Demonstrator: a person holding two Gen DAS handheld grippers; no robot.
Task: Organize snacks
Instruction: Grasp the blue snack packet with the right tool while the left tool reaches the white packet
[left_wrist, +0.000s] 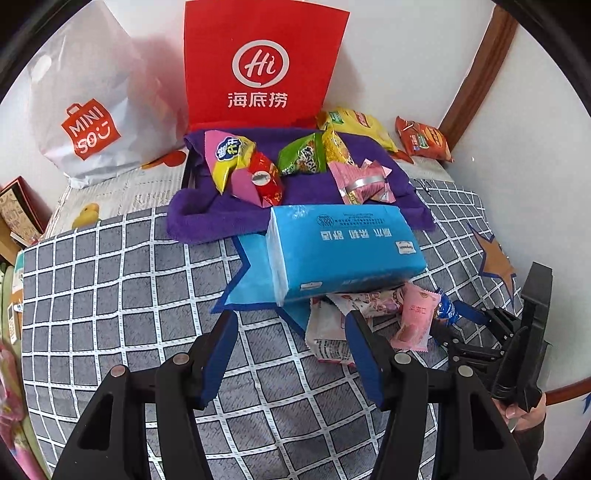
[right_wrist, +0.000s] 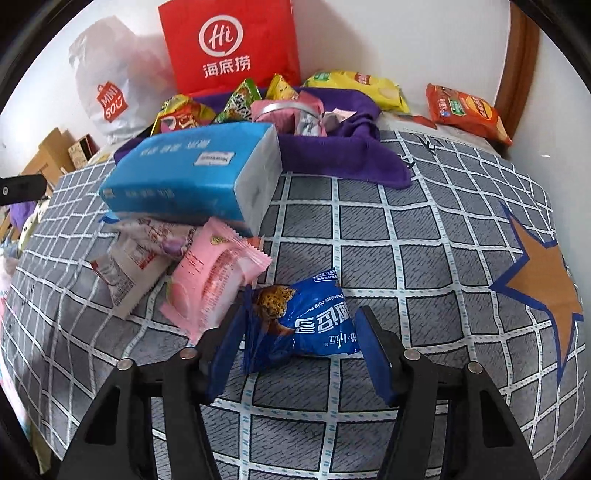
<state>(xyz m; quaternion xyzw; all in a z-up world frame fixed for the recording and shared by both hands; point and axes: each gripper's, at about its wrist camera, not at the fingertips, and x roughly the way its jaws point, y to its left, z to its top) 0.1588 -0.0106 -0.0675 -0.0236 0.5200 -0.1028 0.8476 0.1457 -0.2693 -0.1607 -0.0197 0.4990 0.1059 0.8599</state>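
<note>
Left wrist view: the left gripper (left_wrist: 291, 354) hangs partly open over a grey checked bedspread (left_wrist: 110, 295), with nothing between its 2 blue fingers (left_wrist: 221, 350); its right finger overlaps a white snack packet (left_wrist: 327, 338), though contact cannot be told. A blue tissue pack (left_wrist: 343, 247) lies on several loose packets, likely pinning them, beside a pink snack packet (left_wrist: 415, 317). Behind, more snacks sit gathered on a purple towel (left_wrist: 299, 184), apparently the collecting spot, in front of a red paper bag (left_wrist: 262, 62) and a white shopping bag (left_wrist: 88, 96). At the right edge the right gripper (left_wrist: 476, 332) reaches low toward the bedspread. Right wrist view: the right gripper (right_wrist: 301, 343) straddles a blue cookie packet (right_wrist: 306, 325) lying on the bedspread just beside the pink packet. Its left pad presses the crumpled end; the right pad stands apart, so the packet is bracketed, not yet clamped.
</note>
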